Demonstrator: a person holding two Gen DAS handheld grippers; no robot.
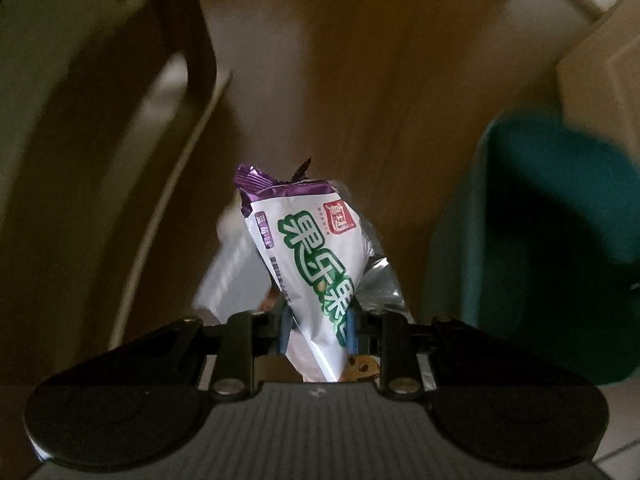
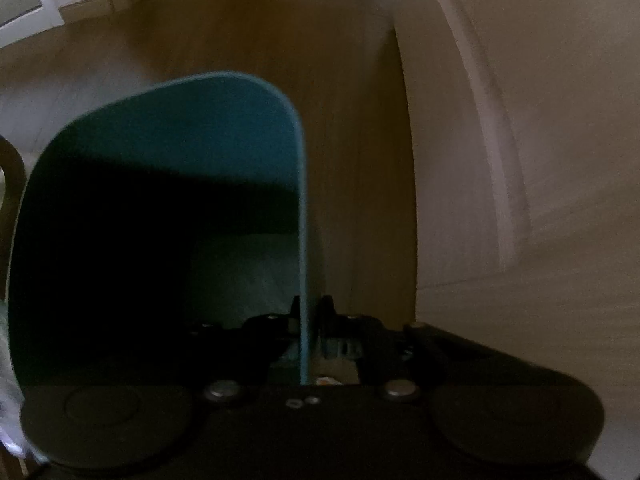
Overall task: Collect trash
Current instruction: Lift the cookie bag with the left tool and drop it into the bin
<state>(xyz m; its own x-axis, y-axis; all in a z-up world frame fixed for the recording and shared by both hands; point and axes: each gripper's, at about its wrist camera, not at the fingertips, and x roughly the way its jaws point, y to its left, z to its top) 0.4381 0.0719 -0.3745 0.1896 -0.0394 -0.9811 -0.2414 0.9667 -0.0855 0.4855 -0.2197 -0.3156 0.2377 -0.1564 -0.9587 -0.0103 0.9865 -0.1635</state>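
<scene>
**Two grips, one bin, one wrapper**

Two grippers are both closed on something. Largest in view is the teal plastic waste bin (image 2: 160,208), standing on the brown wood-grain floor (image 1: 360,60); its inside is dark and I cannot tell what lies in it. The right gripper (image 2: 310,312) is pinched shut on the bin's thin right wall, one finger inside and one outside. That wall looks stiff enough to steer by, though a single-edge grip could let a light, hollow bin swing or tip.

In the left wrist view the bin sits to the right, with a pale cardboard box (image 1: 600,60) behind it and a cream cabinet panel (image 1: 80,80) on the left.

Smallest is the trash itself: a crumpled white-and-purple foil snack wrapper with green lettering (image 1: 308,240), held off the floor, left of the bin and apart from it. The left gripper (image 1: 316,328) clamps it near its lower end, and the rest sticks out beyond the fingertips. It looks nearly weightless, limp and slick, so a hold on bunched folds should be surer than on a single smooth layer. Nothing visible stands between wrapper and bin opening; the likeliest snag is the foil clinging to a pad on release.
</scene>
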